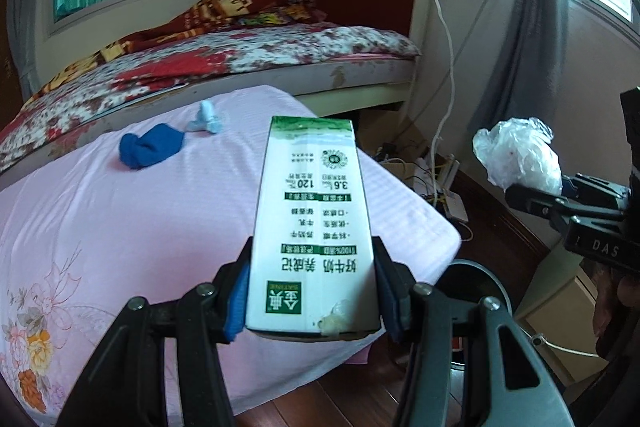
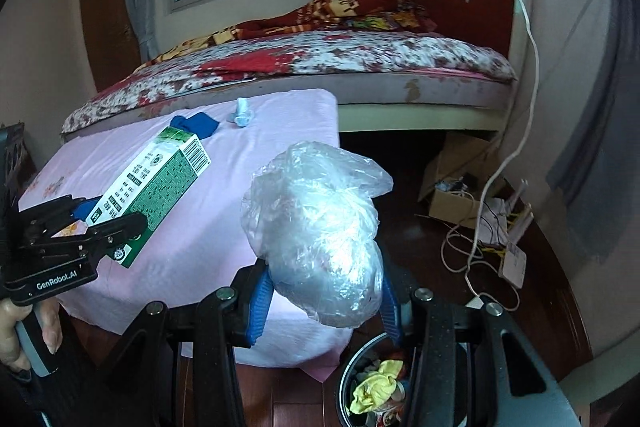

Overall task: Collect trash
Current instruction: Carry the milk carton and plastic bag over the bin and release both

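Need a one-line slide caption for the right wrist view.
Right gripper clamps a crumpled plastic bag above the trash bin; left gripper holds a milk carton over the pink table cover.

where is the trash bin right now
The round dark trash bin sits on the wooden floor at the bottom of the right wrist view, below the crumpled clear plastic bag, beside the pink-covered table.

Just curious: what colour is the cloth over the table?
Pale pink cloth, flower print at one corner; left wrist view.
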A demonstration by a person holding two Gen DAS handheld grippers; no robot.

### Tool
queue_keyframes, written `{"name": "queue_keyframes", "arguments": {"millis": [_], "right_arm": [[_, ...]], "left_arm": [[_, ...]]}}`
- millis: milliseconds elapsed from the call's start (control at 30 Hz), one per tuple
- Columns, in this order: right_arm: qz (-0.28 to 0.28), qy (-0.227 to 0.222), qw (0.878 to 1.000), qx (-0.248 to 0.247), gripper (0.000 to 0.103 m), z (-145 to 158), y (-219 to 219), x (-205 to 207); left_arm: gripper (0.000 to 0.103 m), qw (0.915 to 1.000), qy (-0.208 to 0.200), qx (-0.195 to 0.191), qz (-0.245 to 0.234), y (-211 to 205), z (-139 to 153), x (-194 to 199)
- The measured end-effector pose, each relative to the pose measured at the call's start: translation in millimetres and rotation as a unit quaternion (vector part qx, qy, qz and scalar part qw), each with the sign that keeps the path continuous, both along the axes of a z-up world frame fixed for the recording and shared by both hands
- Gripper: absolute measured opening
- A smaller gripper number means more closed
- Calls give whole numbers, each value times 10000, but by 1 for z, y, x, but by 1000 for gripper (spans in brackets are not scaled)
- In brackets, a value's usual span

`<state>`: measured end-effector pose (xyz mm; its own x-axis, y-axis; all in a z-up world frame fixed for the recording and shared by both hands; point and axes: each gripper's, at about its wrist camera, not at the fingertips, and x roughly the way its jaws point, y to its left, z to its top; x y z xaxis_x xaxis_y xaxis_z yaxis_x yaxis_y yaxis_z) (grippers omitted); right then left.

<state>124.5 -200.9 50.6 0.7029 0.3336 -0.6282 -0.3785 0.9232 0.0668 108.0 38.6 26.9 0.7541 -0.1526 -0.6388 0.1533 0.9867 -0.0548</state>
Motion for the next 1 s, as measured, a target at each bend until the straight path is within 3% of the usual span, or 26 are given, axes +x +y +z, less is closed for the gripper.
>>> {"name": "queue_keyframes", "arguments": {"millis": [500,1000], "right_arm": [[-594,286,9978,36,48,-23,-74,-20],[-1076,1214,9860,-386,48,-103,-149,-35]], "left_arm": [[54,9959,103,128,-887,-81,-11,-16],[54,9751,1057,203,-1937,-167,-76,-27]]}}
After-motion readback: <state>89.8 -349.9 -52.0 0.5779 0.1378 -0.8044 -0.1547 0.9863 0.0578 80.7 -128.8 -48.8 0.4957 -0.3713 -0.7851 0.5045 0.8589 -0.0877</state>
